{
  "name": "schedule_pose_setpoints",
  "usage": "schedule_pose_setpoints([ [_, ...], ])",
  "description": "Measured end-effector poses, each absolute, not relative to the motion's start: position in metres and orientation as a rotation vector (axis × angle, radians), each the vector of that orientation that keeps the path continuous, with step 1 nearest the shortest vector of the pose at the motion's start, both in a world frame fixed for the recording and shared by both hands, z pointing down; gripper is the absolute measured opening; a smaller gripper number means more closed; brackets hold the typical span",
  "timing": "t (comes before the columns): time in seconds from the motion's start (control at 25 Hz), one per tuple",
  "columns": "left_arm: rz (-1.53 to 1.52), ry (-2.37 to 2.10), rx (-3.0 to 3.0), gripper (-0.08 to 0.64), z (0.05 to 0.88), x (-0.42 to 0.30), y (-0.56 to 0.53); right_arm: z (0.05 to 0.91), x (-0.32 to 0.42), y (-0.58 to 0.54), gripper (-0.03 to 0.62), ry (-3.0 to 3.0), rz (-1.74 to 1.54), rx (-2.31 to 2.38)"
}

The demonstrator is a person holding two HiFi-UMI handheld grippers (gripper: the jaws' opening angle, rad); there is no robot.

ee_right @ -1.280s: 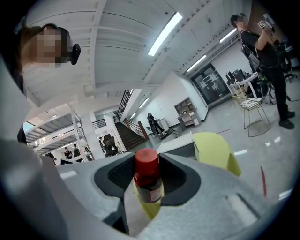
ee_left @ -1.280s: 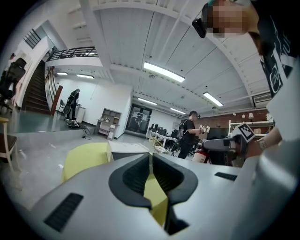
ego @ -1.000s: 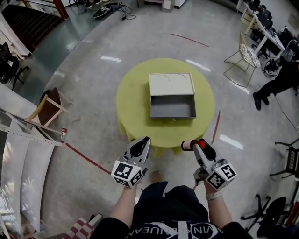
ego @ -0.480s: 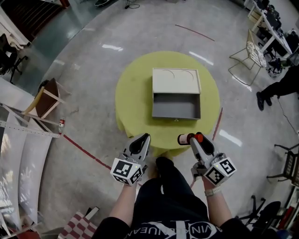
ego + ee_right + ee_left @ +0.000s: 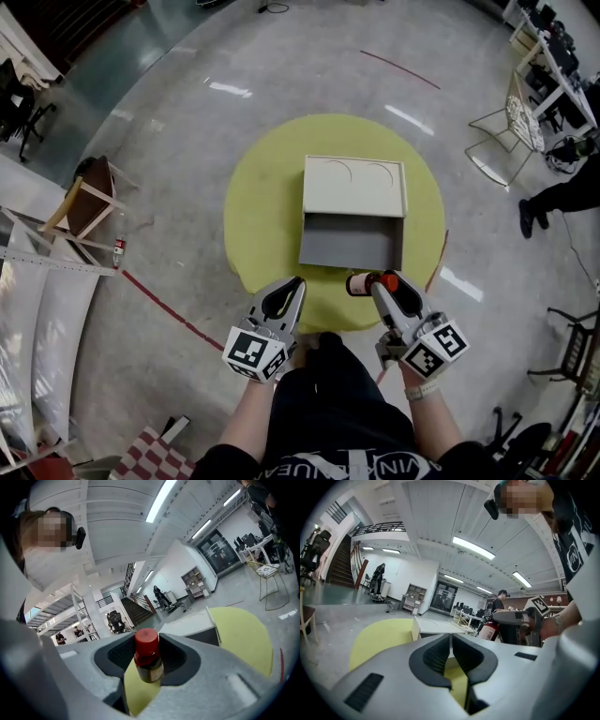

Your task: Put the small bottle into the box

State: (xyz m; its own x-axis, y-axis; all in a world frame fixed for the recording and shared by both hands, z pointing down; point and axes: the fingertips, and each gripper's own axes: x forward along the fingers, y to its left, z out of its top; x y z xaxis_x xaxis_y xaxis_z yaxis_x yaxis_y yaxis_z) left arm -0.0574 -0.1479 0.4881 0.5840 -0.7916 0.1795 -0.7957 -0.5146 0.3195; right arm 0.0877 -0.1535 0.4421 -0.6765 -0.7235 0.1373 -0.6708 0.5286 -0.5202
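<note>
The small bottle (image 5: 360,282), dark with a red cap (image 5: 146,641), lies sideways in my right gripper (image 5: 383,281), which is shut on it. It hangs over the near edge of the round yellow table (image 5: 262,217), just in front of the box's front right corner. The box (image 5: 349,242) is grey inside and stands open, its cream lid (image 5: 354,185) folded back on the far side. My left gripper (image 5: 292,287) hovers at the table's near edge, shut with nothing between its fingers (image 5: 435,656). In the left gripper view the bottle (image 5: 490,631) shows to the right.
The table stands alone on a glossy grey floor with red tape lines (image 5: 164,302). A wooden chair (image 5: 86,202) is at the left, and a wire chair (image 5: 511,127) and desks at the far right. A person's legs (image 5: 553,199) show at the right edge.
Both grippers have come forward to the table's near edge. The bottle, still held, has gone from short of the table to just before the box's front wall.
</note>
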Motion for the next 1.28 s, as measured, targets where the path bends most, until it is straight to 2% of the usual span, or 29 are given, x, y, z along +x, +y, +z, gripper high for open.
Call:
schedule_pose_setpoints([
  [0.88,0.058,-1.351,2.403,0.026,0.51,-0.043,-0.184,0.484,0.098,-0.217,0.153,2.613,-0.971,-1.28],
  [1.28,0.056,-1.365,2.392,0.026,0.514,-0.038,-0.184,0.501,0.092,-0.225,0.153,2.778,-0.843,-1.355],
])
